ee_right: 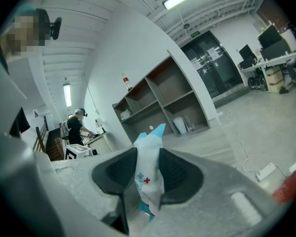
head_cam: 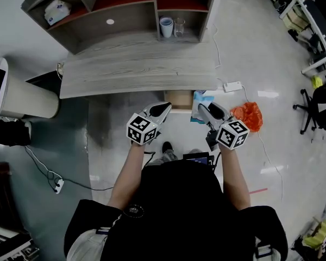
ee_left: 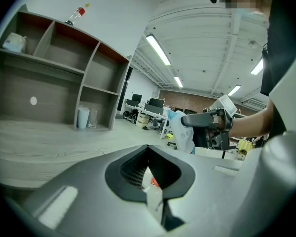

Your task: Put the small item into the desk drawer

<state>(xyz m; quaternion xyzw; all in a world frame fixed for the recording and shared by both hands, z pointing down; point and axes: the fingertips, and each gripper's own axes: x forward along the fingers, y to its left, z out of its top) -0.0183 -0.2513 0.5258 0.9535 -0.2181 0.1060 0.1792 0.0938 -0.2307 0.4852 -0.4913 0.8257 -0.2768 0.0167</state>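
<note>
Grey wooden desk point(head_cam: 136, 69), glossy floor point(head_cam: 271, 64)

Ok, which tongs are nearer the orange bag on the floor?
Right. The right tongs, holding a packet, are just beside the orange bag; the left tongs are beyond them.

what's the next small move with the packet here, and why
Probably ease the right gripper a little to its left, so the white and blue packet comes over the tan drawer jutting from under the desk edge. Its pads already clamp the packet, which sits beside the drawer, not above it. Whether the drawer is open enough I cannot tell.
</note>
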